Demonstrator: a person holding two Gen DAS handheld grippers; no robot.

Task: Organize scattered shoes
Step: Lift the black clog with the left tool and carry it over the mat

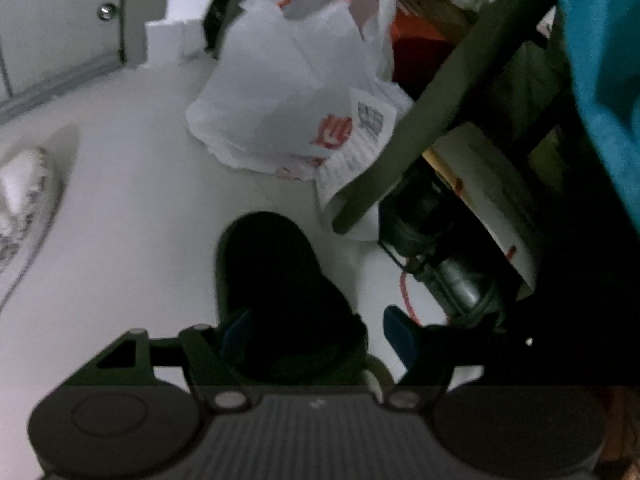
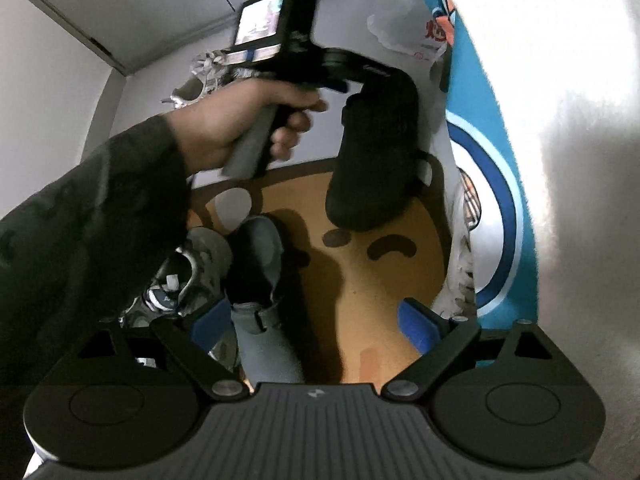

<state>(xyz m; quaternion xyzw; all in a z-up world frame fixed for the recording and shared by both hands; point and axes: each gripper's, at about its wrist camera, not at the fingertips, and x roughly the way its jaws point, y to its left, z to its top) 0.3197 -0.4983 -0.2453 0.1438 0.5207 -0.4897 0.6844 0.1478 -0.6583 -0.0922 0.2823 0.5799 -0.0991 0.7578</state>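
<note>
A black slipper (image 2: 376, 152) hangs over an orange mat (image 2: 384, 288) with brown face marks. At nine o'clock, a grey slipper (image 2: 260, 280) and grey-white sneaker (image 2: 188, 276). White bag (image 1: 288, 92), red print. Both tools' pads (image 2: 416, 324) blue. Turquoise cloth (image 2: 484, 92) at three o'clock.

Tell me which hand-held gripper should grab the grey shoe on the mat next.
Right. The right hand-held gripper hangs open directly over the grey shoe on the orange mat, with one pad beside it. The left hand-held gripper is already carrying a black slipper.
</note>
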